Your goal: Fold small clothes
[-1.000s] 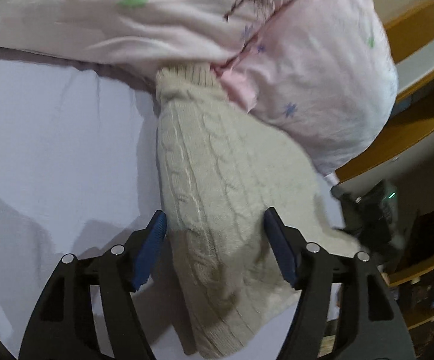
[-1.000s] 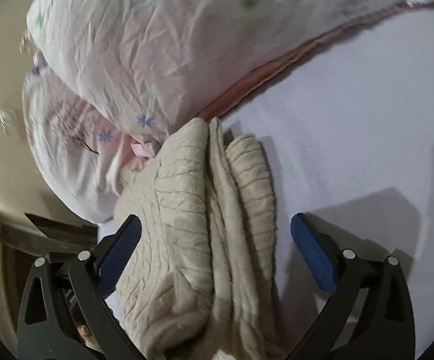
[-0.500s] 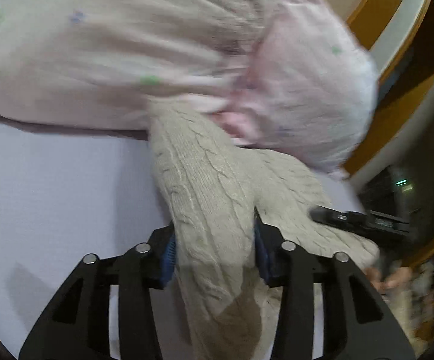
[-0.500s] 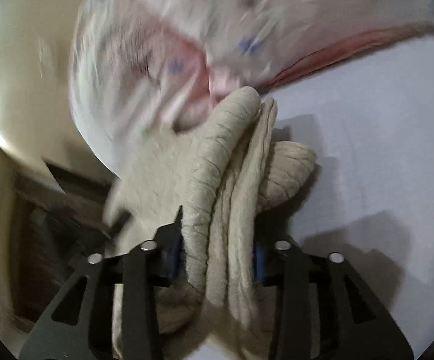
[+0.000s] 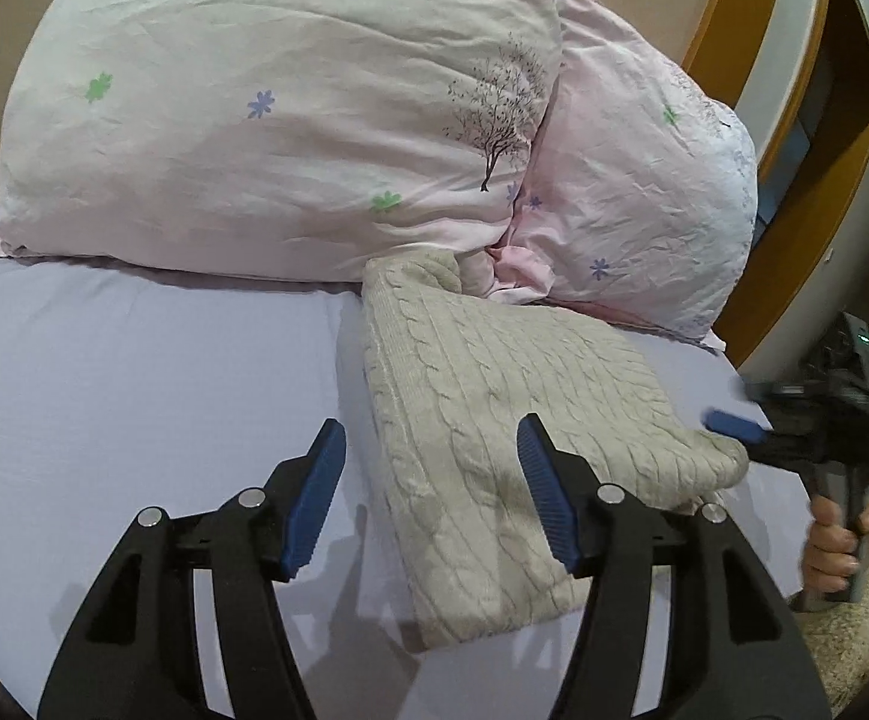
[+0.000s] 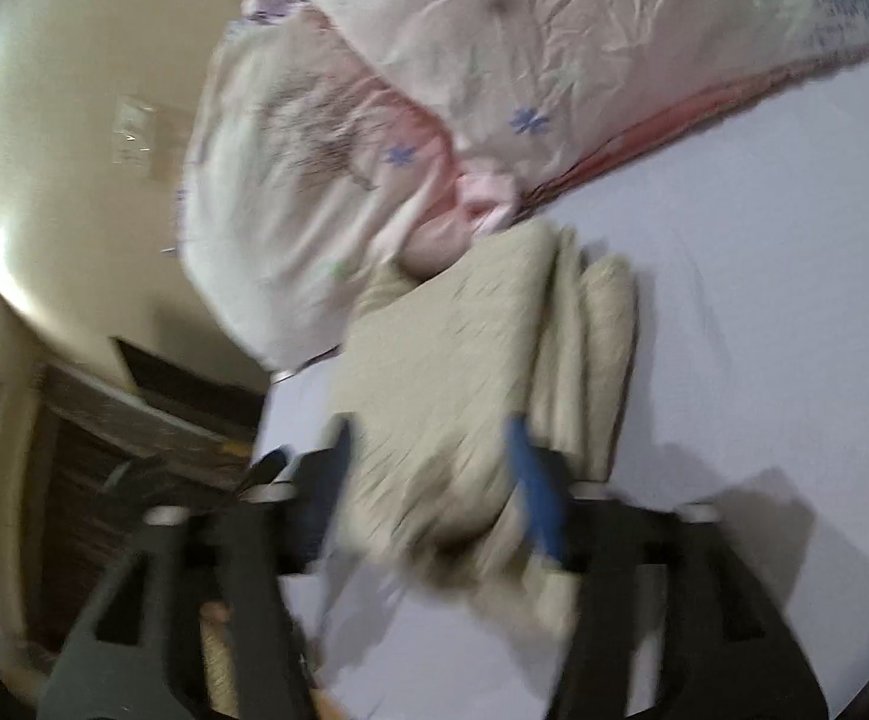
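Nearest in the left wrist view, the left gripper (image 5: 431, 489) hangs released over the lavender bedsheet (image 5: 134, 396), its blue-padded fingers (image 5: 314, 498) spread wide and touching nothing. The left pad sits above bare sheet; the right pad sits above the near part of the folded cream cable-knit sweater (image 5: 506, 420) without pressing it.

The sweater lies flat on the sheet as a thick folded rectangle, its ribbed end pushed up against the pillows and its near corner toward the camera.

At the sweater's right corner, the right gripper (image 5: 734, 426) shows from the side, one blue pad just at the knit's rounded edge, with the person's right hand (image 5: 836, 546) wrapped around its handle beside the bed.

In the right wrist view, heavily blurred, the right gripper (image 6: 428, 480) has its fingers well apart on either side of a bulge of the sweater (image 6: 452, 360). The jaws look released, though the blur hides whether the pads touch the fabric. Stacked folded layers of the knit show along its right edge, resting on the sheet (image 6: 764, 330).

Farther back, two pale pink flower-printed pillows lean together: a large pillow (image 5: 278, 120) with a tree print on the left, and a smaller pillow (image 5: 644, 192) on the right. Beyond them stands a wooden headboard frame (image 5: 728, 18).
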### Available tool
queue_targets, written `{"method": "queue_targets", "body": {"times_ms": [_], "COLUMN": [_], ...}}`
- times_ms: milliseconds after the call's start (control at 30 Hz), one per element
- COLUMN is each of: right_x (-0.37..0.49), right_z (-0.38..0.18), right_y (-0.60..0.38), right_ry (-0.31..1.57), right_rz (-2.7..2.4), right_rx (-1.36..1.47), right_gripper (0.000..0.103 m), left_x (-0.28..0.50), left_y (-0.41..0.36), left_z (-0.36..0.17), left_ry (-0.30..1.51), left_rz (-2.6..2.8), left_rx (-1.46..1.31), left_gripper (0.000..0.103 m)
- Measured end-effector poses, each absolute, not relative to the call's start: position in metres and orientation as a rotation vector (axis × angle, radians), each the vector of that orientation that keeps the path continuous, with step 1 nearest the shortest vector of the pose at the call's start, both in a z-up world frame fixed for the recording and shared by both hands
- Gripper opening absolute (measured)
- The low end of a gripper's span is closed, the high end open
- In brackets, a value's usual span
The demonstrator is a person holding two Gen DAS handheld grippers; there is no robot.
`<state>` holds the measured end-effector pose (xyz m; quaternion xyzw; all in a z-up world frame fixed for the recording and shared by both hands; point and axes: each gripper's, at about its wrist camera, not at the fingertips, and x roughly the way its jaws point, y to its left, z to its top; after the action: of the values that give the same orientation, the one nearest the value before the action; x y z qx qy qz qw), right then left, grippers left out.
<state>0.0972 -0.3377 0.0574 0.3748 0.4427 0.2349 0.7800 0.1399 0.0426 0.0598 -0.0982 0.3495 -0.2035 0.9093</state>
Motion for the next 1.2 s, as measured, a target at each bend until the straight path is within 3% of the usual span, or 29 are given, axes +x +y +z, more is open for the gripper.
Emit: {"method": "queue_targets", "body": {"times_ms": [167,433,500,533,567,667,800,933,1033,1067,1100,1200], "right_x": [0.069,0.101,0.117,0.123,0.125,0.115,0.070,0.054,0.047,0.042,0.037,0.032], "right_z": [0.071,0.029,0.023,0.021,0.020,0.031,0.048,0.010,0.029,0.043,0.059,0.089], "right_y": [-0.344,-0.312,-0.304,-0.303,-0.303,-0.309,-0.320,-0.321,-0.334,-0.338,-0.343,-0.345], "right_ry": [1.014,1.214,1.204,1.179,1.156,1.072,0.995,1.125,1.027,0.965,0.897,0.761], "right_rz": [0.560,0.516,0.505,0.498,0.507,0.532,0.561,0.360,0.337,0.296,0.239,0.294], "right_rx": [0.841,0.879,0.896,0.897,0.899,0.918,0.916,0.777,0.792,0.744,0.685,0.648], "right_gripper": [0.077,0.072,0.059,0.033,0.015,0.012,0.011,0.015,0.036,0.052,0.057,0.057], "left_x": [0.138,0.127,0.124,0.123,0.122,0.117,0.112,0.114,0.109,0.107,0.105,0.101], "left_y": [0.045,0.045,0.049,0.052,0.054,0.058,0.060,0.053,0.046,0.045,0.044,0.041], "left_z": [0.059,0.061,0.063,0.064,0.064,0.064,0.062,0.058,0.059,0.059,0.060,0.061], "left_ry": [0.721,0.717,0.709,0.706,0.705,0.701,0.693,0.705,0.703,0.699,0.693,0.674], "left_rz": [-0.429,-0.423,-0.413,-0.408,-0.404,-0.407,-0.433,-0.468,-0.495,-0.498,-0.500,-0.493], "left_rx": [-0.220,-0.224,-0.227,-0.235,-0.244,-0.251,-0.237,-0.239,-0.227,-0.220,-0.212,-0.208], "left_gripper": [0.062,0.063,0.064,0.064,0.064,0.064,0.064,0.064,0.064,0.065,0.066,0.076]}}
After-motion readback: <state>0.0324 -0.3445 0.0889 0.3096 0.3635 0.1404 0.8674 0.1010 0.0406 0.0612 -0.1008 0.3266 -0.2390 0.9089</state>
